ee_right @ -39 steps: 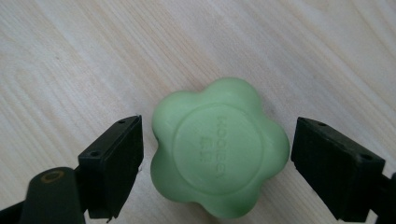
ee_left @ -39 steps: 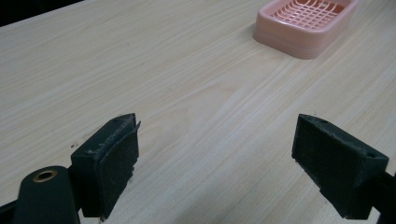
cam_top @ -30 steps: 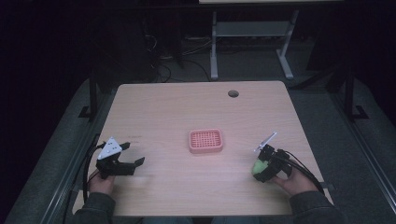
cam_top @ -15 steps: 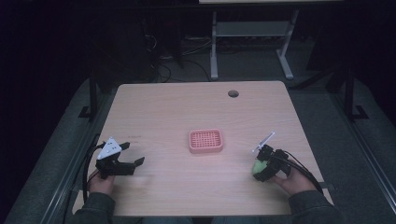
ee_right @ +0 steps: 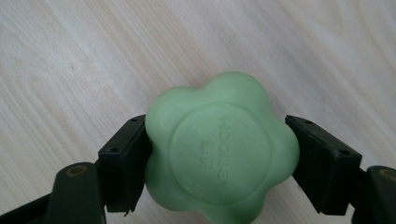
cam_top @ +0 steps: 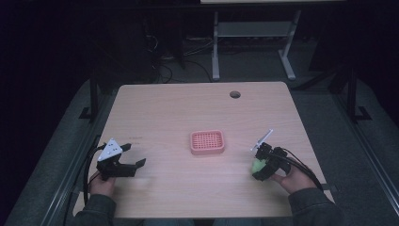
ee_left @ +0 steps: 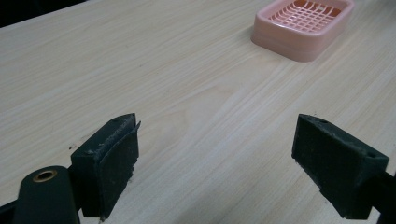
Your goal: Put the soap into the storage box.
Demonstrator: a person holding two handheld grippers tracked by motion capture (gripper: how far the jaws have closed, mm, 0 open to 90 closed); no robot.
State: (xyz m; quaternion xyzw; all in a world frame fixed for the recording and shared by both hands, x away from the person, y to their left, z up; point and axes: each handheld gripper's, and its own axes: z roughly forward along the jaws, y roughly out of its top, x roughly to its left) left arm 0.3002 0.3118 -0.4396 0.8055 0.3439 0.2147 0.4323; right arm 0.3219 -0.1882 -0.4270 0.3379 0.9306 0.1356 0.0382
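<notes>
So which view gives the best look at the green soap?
The right gripper view: the green soap sits close up, flower-shaped, clamped between the right gripper jaws. The high view shows it as a small green blob at that gripper. The left gripper view faces the pink soap dish.

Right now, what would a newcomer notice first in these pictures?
The green flower-shaped soap, clamped in the right claw near the table's right edge. Next, the pink soap dish at the table's middle, with nothing in it. The left claw is open above bare wood.
</notes>
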